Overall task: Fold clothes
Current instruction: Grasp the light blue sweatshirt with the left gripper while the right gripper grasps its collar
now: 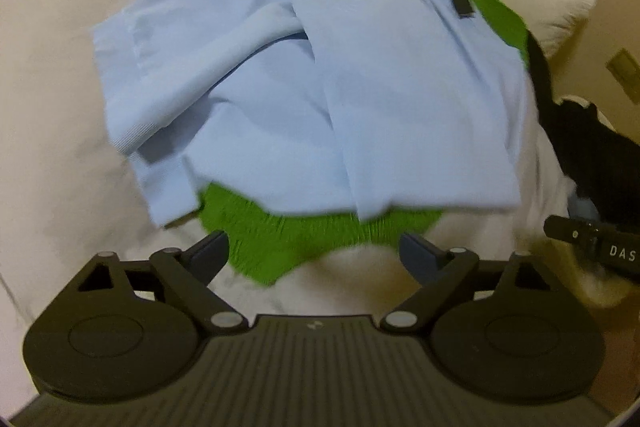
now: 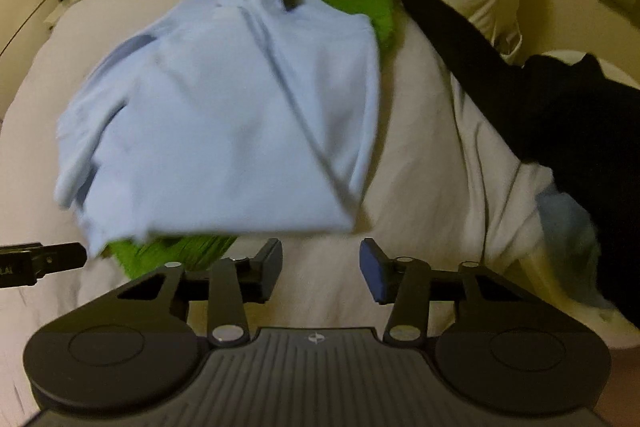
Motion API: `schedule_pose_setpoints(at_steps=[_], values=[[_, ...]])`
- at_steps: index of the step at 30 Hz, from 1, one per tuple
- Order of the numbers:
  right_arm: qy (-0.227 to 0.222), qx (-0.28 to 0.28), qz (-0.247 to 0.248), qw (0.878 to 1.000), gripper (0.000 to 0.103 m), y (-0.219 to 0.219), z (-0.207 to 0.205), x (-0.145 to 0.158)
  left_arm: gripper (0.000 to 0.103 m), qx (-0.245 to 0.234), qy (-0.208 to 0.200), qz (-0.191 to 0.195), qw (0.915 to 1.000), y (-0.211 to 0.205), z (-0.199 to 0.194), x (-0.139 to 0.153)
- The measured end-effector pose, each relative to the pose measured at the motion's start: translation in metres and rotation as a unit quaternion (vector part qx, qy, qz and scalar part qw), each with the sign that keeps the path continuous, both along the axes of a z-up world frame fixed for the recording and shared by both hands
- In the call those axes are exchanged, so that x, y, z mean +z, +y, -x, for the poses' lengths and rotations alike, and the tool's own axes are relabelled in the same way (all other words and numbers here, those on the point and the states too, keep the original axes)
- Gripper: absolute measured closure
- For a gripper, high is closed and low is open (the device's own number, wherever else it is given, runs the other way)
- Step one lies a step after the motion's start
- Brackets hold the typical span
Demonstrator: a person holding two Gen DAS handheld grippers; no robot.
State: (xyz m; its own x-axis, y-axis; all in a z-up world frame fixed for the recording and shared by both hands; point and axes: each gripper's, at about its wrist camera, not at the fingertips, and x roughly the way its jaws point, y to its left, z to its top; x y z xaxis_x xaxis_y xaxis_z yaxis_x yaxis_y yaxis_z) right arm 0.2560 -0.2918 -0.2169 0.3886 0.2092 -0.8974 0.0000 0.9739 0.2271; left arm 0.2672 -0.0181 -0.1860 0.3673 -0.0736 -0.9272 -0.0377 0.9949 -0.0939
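Left wrist view first: left gripper (image 1: 314,255) spread wide, nothing between its fingers, hovering over a green cloth (image 1: 304,239) that pokes out from under the near hem of a light blue shirt (image 1: 304,87). Shirt partly folded on the pale bed cover (image 1: 52,147), sleeve cuff (image 1: 128,139) turned in at the left, right panel laid over the middle, dark neck label (image 1: 462,7) at the far end. Long axis therefore straight away from the fingers, hem nearest, collar farthest. Further right, a black garment (image 1: 580,147) draped at the edge, and the tip of the other tool just visible beyond.

Right wrist view: right gripper (image 2: 320,269) also released but less widely parted, empty, over bare cover just short of the hem's right corner. Blue shirt up and to the left from here, its folded right edge running diagonally away toward the collar; black garment off to the right, well apart from the shirt.

Judgement: hem lies directly ahead of both tools, left fingers facing its middle, right fingers near its right corner; a likely next fold, hem carried toward the collar, would call for both reaching forward along that axis without catching the green cloth beneath.
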Motion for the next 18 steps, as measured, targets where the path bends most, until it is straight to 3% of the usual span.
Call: schedule_pose_setpoints(at_steps=[2, 10, 15, 16, 17, 18], values=[[0.004, -0.015, -0.009, 1.000, 0.055, -0.009, -0.022, -0.013, 0.013, 0.003, 0.001, 0.004, 1.0000, -0.001, -0.018, -0.007], [0.002, -0.084, -0.067, 0.994, 0.030, -0.041, -0.091, -0.054, 0.009, 0.008, 0.016, 0.016, 0.9997, -0.005, -0.075, -0.040], [0.016, -0.112, -0.122, 0.986, 0.025, -0.051, -0.112, -0.076, 0.012, 0.029, 0.030, 0.065, 0.9970, 0.000, -0.093, -0.061], [0.019, -0.114, -0.129, 0.985, 0.027, -0.051, -0.113, -0.079, 0.018, 0.032, 0.034, 0.078, 0.9959, 0.001, -0.096, -0.064], [0.019, -0.108, -0.129, 0.986, 0.040, -0.051, -0.114, -0.079, 0.023, 0.030, 0.033, 0.083, 0.9956, 0.000, -0.096, -0.065], [0.020, -0.097, -0.127, 0.987, 0.053, -0.049, -0.114, -0.078, 0.035, 0.027, 0.031, 0.086, 0.9955, -0.002, -0.096, -0.065]])
